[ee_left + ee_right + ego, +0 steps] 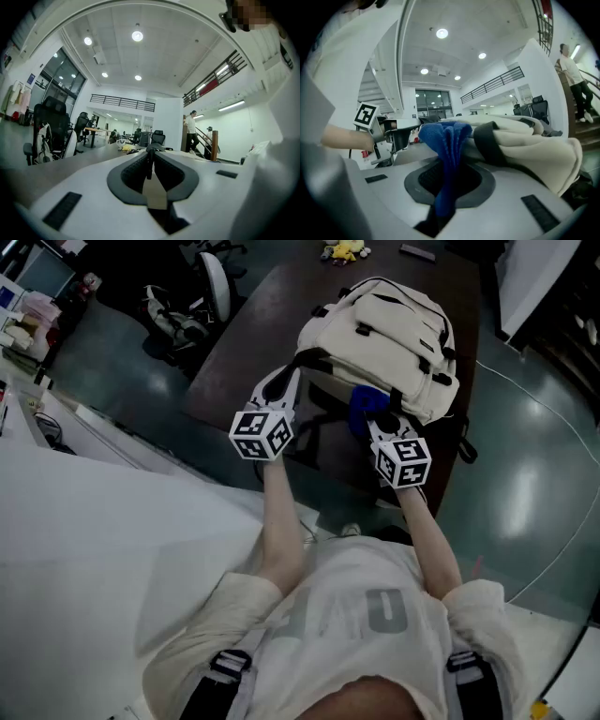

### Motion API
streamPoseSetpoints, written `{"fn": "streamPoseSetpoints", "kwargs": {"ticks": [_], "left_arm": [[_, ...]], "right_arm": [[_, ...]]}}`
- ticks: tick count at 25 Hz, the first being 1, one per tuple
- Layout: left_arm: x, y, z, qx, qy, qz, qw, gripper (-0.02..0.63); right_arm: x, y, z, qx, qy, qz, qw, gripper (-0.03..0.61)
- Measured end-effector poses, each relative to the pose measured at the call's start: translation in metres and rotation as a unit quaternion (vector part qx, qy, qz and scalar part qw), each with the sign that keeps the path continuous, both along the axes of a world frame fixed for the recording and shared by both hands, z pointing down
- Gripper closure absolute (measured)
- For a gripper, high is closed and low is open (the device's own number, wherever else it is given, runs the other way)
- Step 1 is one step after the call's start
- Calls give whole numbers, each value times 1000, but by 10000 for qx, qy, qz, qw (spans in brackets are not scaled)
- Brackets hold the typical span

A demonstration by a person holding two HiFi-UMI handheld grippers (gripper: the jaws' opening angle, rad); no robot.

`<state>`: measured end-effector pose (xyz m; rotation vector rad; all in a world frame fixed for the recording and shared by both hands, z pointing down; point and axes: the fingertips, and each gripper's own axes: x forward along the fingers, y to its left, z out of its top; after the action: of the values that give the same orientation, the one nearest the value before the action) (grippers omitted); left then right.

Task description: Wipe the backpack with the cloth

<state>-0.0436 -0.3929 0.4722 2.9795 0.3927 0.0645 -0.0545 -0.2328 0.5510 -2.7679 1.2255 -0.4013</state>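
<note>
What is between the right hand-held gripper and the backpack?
The blue cloth, clamped in the right hand-held gripper and touching the backpack; right gripper view shows it.

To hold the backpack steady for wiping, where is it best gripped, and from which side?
The black strap at the backpack's near-left end, approached from the person's side: thin, it loops clear of the bulky body. The left gripper appears shut on it.
</note>
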Motion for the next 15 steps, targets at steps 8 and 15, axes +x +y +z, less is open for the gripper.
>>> {"fn": "streamPoseSetpoints", "kwargs": {"ticks": [8,15], "left_arm": [[-3,0,2,-3,-84,-163,9998,571],[-12,7,13,-277,-126,-642,9975,571]], "right_arm": [[-3,45,3,-249,-85,148,9995,537],[-7,93,18,-427,-200,209,9987,537]]}}
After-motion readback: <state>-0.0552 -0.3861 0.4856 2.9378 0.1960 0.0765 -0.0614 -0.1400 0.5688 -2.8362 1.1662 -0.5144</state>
